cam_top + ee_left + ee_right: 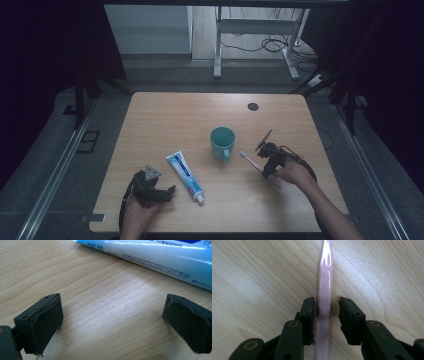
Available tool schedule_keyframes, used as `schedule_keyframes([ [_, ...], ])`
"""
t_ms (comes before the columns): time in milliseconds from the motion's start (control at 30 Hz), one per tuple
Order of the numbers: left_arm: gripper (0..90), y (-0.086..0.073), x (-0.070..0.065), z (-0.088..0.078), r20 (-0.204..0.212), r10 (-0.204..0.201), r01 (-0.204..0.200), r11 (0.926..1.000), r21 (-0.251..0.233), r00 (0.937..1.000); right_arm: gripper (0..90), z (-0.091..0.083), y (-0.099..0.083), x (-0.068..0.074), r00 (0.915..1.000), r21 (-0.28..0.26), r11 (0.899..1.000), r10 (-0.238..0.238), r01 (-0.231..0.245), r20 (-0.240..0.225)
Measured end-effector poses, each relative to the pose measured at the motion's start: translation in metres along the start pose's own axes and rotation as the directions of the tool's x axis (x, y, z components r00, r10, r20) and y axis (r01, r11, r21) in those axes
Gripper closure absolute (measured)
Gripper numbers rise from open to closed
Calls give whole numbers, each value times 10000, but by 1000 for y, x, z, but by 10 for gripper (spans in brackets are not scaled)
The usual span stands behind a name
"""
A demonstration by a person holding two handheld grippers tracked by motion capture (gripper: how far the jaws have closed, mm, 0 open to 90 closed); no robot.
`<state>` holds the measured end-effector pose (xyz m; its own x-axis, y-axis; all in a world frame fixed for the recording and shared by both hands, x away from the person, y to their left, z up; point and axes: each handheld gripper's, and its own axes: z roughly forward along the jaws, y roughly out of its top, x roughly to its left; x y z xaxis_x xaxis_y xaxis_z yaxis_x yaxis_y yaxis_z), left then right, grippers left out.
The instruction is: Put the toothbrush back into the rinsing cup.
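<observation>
The left gripper (162, 192) is resting low at the near left of the table (165, 112), its jaws standing wide apart over bare wood and holding nothing. Just beyond it the tube (184, 176) is lying flat, cap toward the person; in the left gripper view the tube (160, 258) is crossing the top, clear of both jaws.

Farther right, the right gripper (270, 162) is straddling the brush (252, 162), which is lying on the wood just right of the cup (222, 143). In the right gripper view the pink handle (324, 302) is running between the jaws, touching or almost touching the left one, while a gap is showing at the right one: the jaws are part open and not yet clamped.

The step in hand is probably picking up the brush. Doing it well means centring the handle before closing, keeping the jaws low enough to catch the thin shaft, and squeezing on the ribbed stretch so it is not twisting or skidding sideways.

For room, the cup is standing near the brush head, so lifting straight up is looking safer than sliding toward it. The right edge and near edge are lying fairly close to the right hand (295, 172); the far half of the table is offering open space.
</observation>
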<state>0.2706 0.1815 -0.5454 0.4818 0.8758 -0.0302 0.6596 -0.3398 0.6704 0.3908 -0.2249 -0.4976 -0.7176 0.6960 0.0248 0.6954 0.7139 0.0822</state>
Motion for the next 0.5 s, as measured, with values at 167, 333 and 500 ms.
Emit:
schedule_keyframes([
  [167, 33, 0, 0, 0, 1, -1, 1, 10000, 0, 10000, 663, 2, 6, -1, 10000, 304, 9995, 85, -85, 1],
  [333, 32, 0, 0, 0, 3, -4, 4, 10000, -4, 10000, 680, 3, 10, 0, 9998, 554, 9985, 6, -16, 183],
  [500, 32, 0, 0, 0, 4, -5, 5, 10000, -6, 10000, 740, 3, 14, 3, 9999, 775, 9970, -14, 2, 154],
])
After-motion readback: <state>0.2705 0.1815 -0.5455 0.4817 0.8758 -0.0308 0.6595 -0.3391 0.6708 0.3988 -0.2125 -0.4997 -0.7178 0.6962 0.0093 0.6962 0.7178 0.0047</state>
